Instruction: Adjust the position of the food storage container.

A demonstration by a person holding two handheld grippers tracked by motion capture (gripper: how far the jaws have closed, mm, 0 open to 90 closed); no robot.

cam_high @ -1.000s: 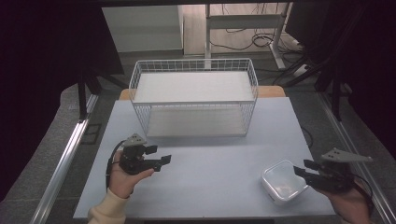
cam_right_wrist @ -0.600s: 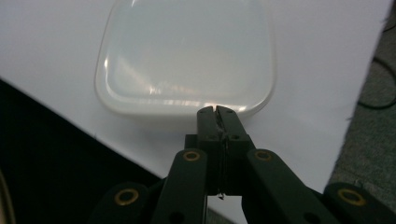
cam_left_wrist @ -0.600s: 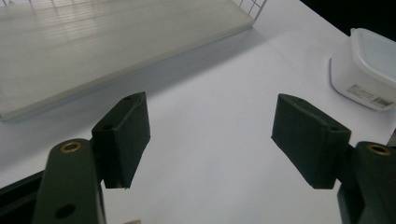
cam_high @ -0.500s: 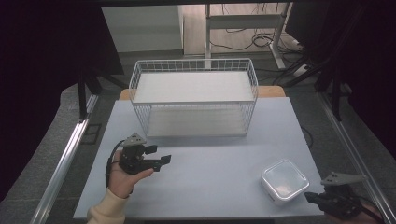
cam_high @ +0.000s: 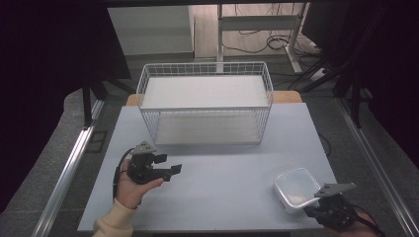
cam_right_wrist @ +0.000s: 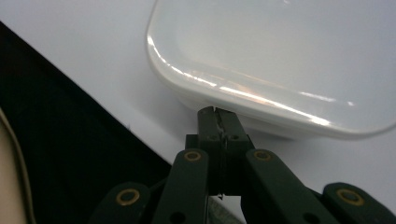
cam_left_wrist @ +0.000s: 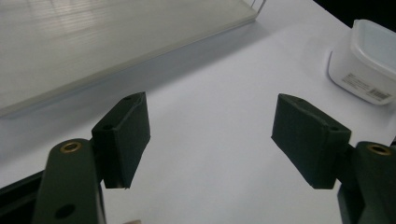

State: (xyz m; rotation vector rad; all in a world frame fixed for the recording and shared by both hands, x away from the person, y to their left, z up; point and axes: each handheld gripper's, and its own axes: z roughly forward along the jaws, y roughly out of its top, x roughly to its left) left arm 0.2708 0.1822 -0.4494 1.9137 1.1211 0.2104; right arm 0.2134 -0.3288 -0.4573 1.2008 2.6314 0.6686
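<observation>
Container [cam_high: 298, 187], a white lidded plastic box, sits near the table's [cam_high: 222, 197] front right corner, and the right gripper [cam_high: 316, 209] at the near edge has its jaws pressed together with nothing between them, the tips just at the box's near side; the right gripper view shows the same closed tips right under the container [cam_right_wrist: 280, 60] rim. Left gripper [cam_high: 170, 170] rests in the person's left hand [cam_high: 131, 185] at the front left, jaws spread wide and empty above bare tabletop. Farther back, a white wire basket [cam_high: 205, 106] stands at the table's far middle.
</observation>
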